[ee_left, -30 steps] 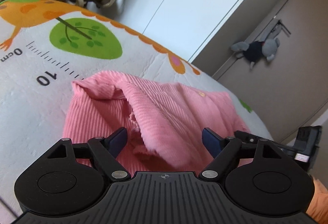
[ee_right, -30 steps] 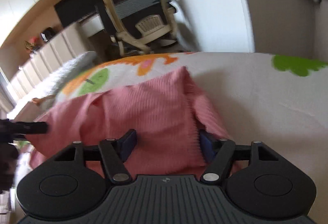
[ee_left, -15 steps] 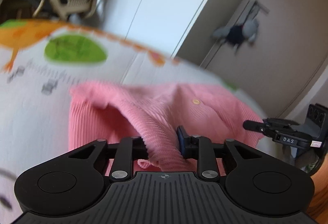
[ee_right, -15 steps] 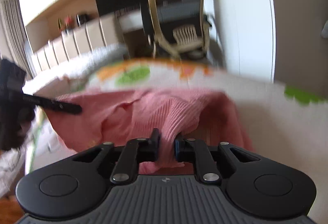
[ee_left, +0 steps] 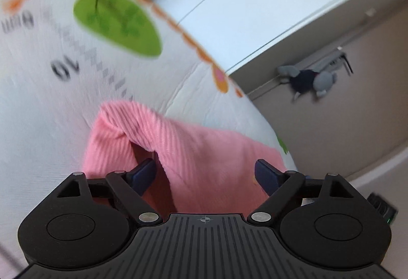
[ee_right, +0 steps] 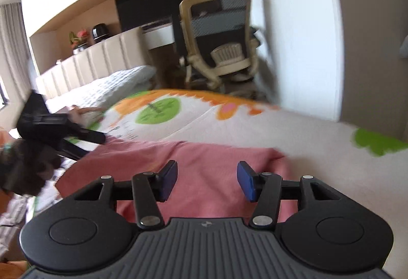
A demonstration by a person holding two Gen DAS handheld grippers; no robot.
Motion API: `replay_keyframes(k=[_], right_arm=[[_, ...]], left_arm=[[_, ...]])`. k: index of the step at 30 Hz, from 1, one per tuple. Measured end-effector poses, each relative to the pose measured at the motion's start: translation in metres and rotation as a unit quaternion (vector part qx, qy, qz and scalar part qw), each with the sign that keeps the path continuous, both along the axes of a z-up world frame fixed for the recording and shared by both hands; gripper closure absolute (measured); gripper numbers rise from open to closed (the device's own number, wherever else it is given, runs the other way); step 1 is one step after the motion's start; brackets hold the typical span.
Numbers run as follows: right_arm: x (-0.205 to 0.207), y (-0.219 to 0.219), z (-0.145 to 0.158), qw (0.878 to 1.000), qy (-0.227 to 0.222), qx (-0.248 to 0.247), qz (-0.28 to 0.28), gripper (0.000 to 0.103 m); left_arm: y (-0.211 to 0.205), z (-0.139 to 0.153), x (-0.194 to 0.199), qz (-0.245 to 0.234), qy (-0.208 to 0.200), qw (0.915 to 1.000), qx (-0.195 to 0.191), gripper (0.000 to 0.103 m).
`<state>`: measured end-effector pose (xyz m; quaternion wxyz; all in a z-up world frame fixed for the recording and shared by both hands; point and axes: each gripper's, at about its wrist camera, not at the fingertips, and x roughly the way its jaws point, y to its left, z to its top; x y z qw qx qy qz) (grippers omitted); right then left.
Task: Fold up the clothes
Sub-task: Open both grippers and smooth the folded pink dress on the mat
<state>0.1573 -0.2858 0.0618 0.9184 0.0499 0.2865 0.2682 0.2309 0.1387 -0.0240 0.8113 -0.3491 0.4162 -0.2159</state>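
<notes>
A pink ribbed garment (ee_left: 204, 151) lies folded on a white play mat (ee_left: 51, 113) printed with green and orange shapes. My left gripper (ee_left: 205, 173) is open just above it, blue pads spread wide, and a raised fold of the cloth sits between them untouched. In the right wrist view the same pink garment (ee_right: 204, 159) lies flat on the mat (ee_right: 318, 141). Over its near edge my right gripper (ee_right: 207, 180) stands open and holds nothing. The left gripper (ee_right: 51, 125) appears at the left of that view, beside the garment's far end.
An office chair (ee_right: 219, 36) and a desk stand beyond the mat. A bed with a grey cover (ee_right: 102, 90) is at the left. A grey stuffed toy (ee_left: 306, 80) hangs on a cabinet. A person's dark hair (ee_right: 23, 164) shows at the left edge.
Both grippers were shut on folds of the pink garment half a second ago; both have let go and opened. The cloth now lies lower and flatter on the mat.
</notes>
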Motion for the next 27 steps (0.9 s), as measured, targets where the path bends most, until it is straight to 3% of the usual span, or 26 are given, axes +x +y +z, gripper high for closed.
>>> replay_keyframes(k=[2, 5, 6, 7, 10, 16, 17, 18, 20, 22, 26, 27], right_arm=[[0.012, 0.015, -0.013, 1.0, 0.018, -0.01, 0.007, 0.051], [0.026, 0.033, -0.027, 0.998, 0.028, -0.049, 0.007, 0.051], [0.026, 0.033, -0.027, 0.998, 0.023, -0.057, 0.004, 0.051], [0.024, 0.031, -0.025, 0.998, 0.018, -0.055, -0.001, 0.051], [0.02, 0.012, -0.016, 0.999, 0.015, -0.037, -0.032, 0.045], [0.021, -0.009, -0.035, 0.996, 0.07, 0.006, -0.051, 0.044], [0.022, -0.009, -0.04, 0.996, 0.077, 0.012, -0.047, 0.055], [0.023, -0.008, -0.044, 0.995, 0.084, 0.017, -0.044, 0.075], [0.021, 0.001, -0.034, 0.998, 0.055, 0.007, -0.025, 0.091], [0.023, 0.005, -0.015, 0.999, 0.018, -0.002, -0.03, 0.092], [0.03, 0.005, -0.003, 0.998, -0.016, -0.037, -0.045, 0.092], [0.032, 0.005, -0.004, 0.997, -0.021, -0.051, -0.051, 0.092]], left_arm=[[-0.003, -0.003, 0.016, 0.011, 0.002, 0.9998, -0.016, 0.015], [-0.001, 0.023, 0.027, 0.028, -0.058, 0.9966, -0.051, 0.015], [-0.001, 0.034, 0.026, 0.03, -0.078, 0.9955, -0.045, 0.013], [-0.001, 0.045, 0.024, 0.031, -0.097, 0.9942, -0.034, 0.012], [-0.011, 0.06, 0.006, 0.003, -0.134, 0.9885, 0.069, 0.009], [-0.024, 0.025, -0.022, -0.056, -0.095, 0.9836, 0.142, 0.014], [-0.024, 0.02, -0.024, -0.058, -0.089, 0.9829, 0.151, 0.023], [-0.023, 0.016, -0.023, -0.059, -0.082, 0.9832, 0.152, 0.036], [-0.02, 0.013, -0.023, -0.059, -0.075, 0.9854, 0.141, 0.044], [-0.018, 0.018, -0.021, -0.053, -0.085, 0.9867, 0.128, 0.046], [-0.023, 0.025, -0.021, -0.044, -0.098, 0.9826, 0.152, 0.047], [-0.026, 0.023, -0.023, -0.044, -0.097, 0.9786, 0.176, 0.046]])
